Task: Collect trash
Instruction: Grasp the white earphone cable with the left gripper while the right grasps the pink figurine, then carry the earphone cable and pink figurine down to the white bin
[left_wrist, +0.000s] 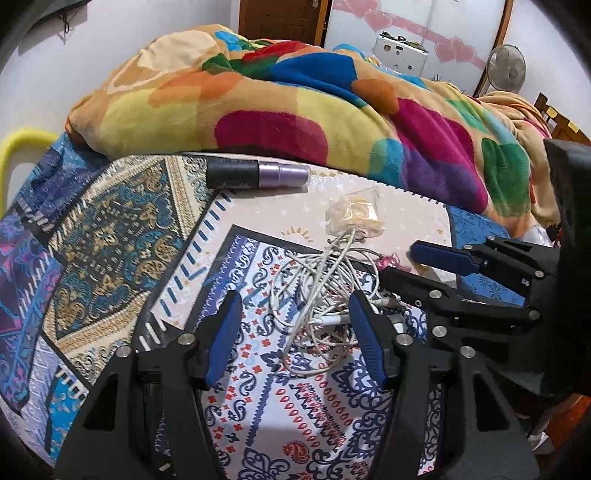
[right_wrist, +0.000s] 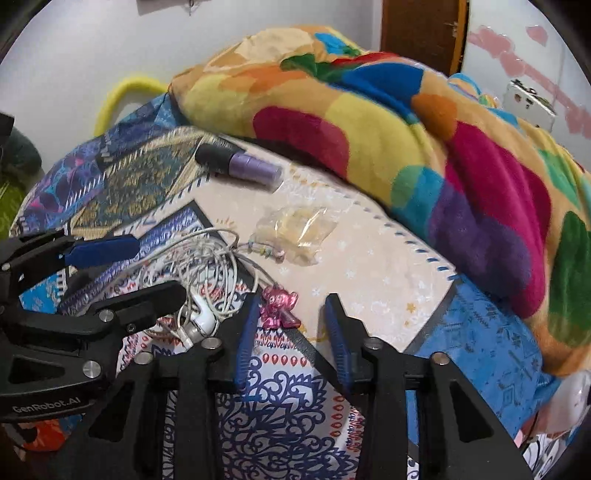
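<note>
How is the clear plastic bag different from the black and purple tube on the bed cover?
The plastic bag is crumpled, see-through and yellowish; the tube is a smooth, solid cylinder, black at one end and purple at the other. The bag lies flat beside the tangled white cable; the tube lies farther back, close to the colourful blanket. Both rest on the patterned bed cover, and neither gripper holds them.

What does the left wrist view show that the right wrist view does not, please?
Only the left wrist view shows the standing fan by the far wall. Only the right wrist view clearly shows the pink toy figure and white earbuds. Both show the tangled white cable, clear plastic wrapper, purple-and-black tube, colourful blanket, and both open grippers.
</note>
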